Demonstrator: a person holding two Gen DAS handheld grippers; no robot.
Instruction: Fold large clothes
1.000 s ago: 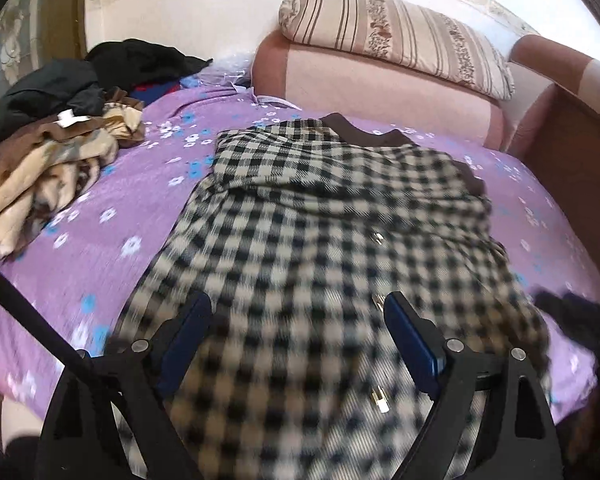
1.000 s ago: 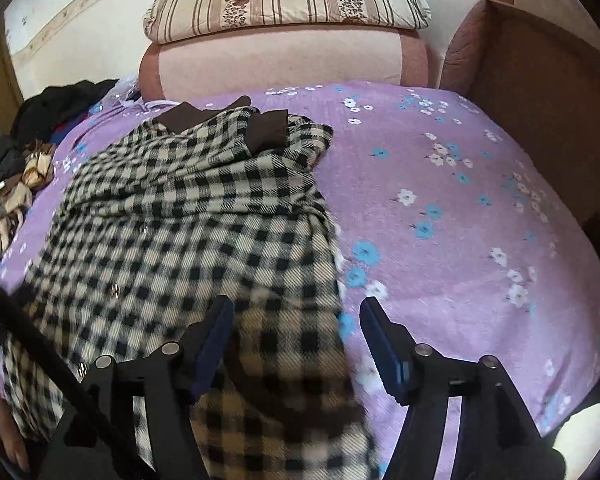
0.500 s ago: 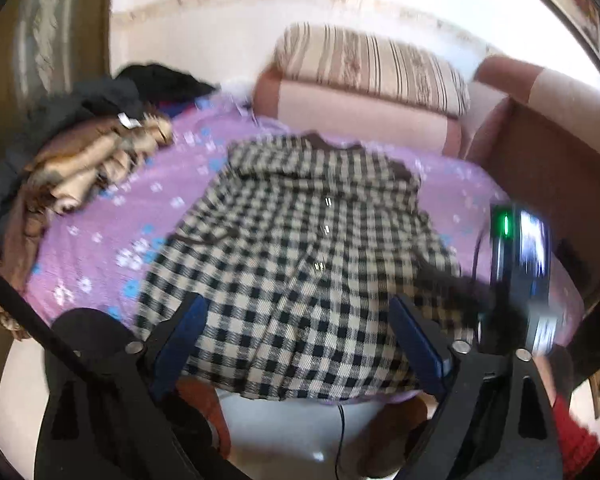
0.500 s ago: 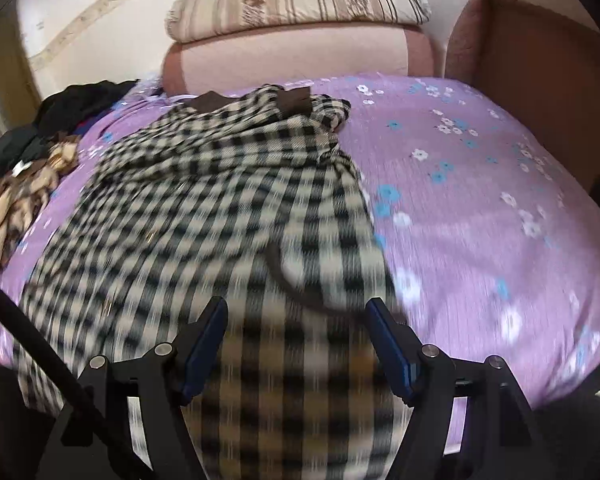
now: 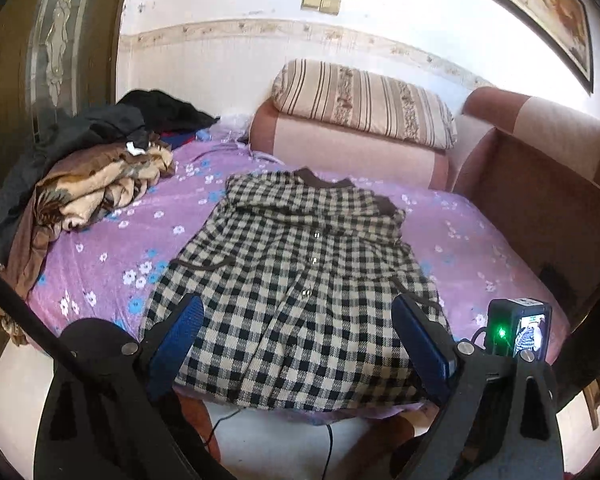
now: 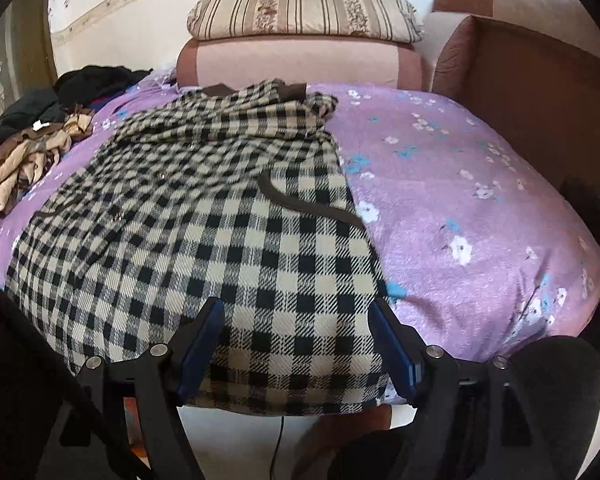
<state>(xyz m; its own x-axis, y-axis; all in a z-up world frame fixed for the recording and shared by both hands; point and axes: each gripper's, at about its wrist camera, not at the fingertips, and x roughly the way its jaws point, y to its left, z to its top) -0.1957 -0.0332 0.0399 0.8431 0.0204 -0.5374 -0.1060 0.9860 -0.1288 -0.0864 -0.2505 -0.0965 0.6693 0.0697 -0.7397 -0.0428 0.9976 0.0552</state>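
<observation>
I'm looking at a large black-and-cream checked woollen coat with brown trim (image 5: 300, 280) lying face up on the purple flowered bedspread (image 5: 100, 256), collar toward the pink sofa bolster (image 5: 340, 152), hem hanging slightly over the near bed edge. Sleeves are looking already folded across the chest; the top part is bunched and wrinkled in the right wrist view.

Handling guess: thick, soft, floppy fabric, fairly heavy for a garment, not slippery on this bedspread, not fragile. It is probably sagging in the middle if lifted by one point, so I'm judging two spread grips best: the hem corners, or the side edges just below the brown pocket trim (image 6: 300, 204). I'm avoiding the small metal buttons (image 5: 307, 291) down the centre front.

Left gripper (image 5: 296, 344): jaws spread wide, holding nothing, hovering above the hem with the coat's lower middle between the blue pads (image 5: 180, 332), not touching as far as I can tell. Right gripper (image 6: 296, 344): jaws also wide apart and empty, framing the coat's right hem corner; right edge of cloth is sitting just inside the right pad. Contact there I cannot tell.

A pile of brown, tan and black clothes (image 5: 72, 184) is sitting well apart at the bed's left. A striped pillow (image 5: 364, 100) is resting on the bolster.
</observation>
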